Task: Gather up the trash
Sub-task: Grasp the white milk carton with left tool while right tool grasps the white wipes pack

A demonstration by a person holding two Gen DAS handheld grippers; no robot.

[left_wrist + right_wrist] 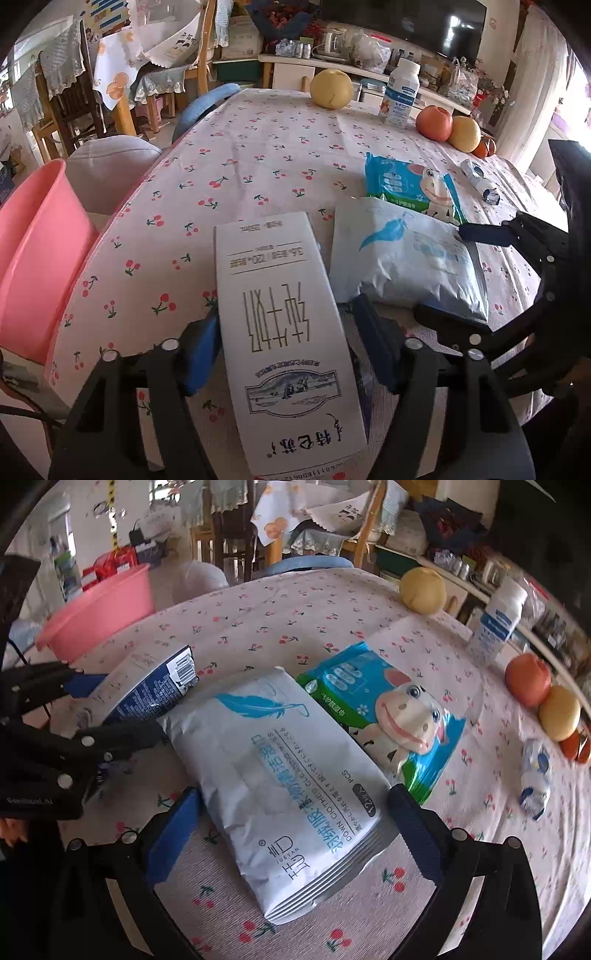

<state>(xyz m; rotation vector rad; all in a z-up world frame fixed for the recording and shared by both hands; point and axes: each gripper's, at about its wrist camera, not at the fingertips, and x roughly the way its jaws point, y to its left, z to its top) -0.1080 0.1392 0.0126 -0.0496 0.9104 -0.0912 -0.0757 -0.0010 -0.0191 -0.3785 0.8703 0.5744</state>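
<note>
Both claws parked over trash, nothing lifted yet

My left gripper [286, 347] has its blue pads either side of the milk carton [280, 332], which lies flat on the table [258, 147] with its long axis running straight out along the fingers; can't tell if the pads actually touch. My right gripper [295, 819] is wide open around the silver wipes pouch [291, 790], angled slightly across the fingers. The pink basin [33, 251] sits off the table's left edge, nearer my left. The carton's near end is cut off.
</note>
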